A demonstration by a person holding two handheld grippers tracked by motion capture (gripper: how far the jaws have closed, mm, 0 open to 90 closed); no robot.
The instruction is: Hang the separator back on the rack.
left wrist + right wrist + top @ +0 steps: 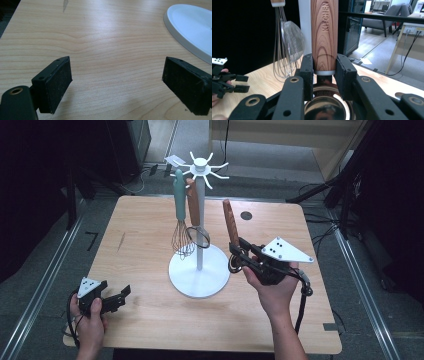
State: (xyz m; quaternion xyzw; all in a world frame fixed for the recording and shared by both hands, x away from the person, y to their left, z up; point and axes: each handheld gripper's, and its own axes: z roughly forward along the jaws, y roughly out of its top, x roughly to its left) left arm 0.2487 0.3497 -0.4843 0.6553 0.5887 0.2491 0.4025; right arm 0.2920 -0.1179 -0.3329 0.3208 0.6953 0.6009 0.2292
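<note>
Right gripper (324, 75), clamped on wooden-handled steel utensil (324, 32).
Left gripper (117, 82) released near the light wooden table's (150, 320) front-left edge; round white rack base (199, 270) between them.

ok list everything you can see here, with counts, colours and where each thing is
table: 1, light wood, centre of the high view
utensil stand: 1, white, round base and upright pole with hooks on top, middle of the table
whisk: 1, teal handle and wire head, hanging from the stand
strainer: 1, wood handle and mesh ring, hanging beside the whisk
wood-handled utensil: 1, brown grain handle stamped KITCHEN, shiny steel bowl below, upright right of the stand
dark round spot: 1, far side of the tabletop
left gripper: 1, black, fingers wide apart over bare wood, near left corner
right gripper: 1, black, fingers clamped on the utensil's handle base
hands: 2, one on each gripper
</note>
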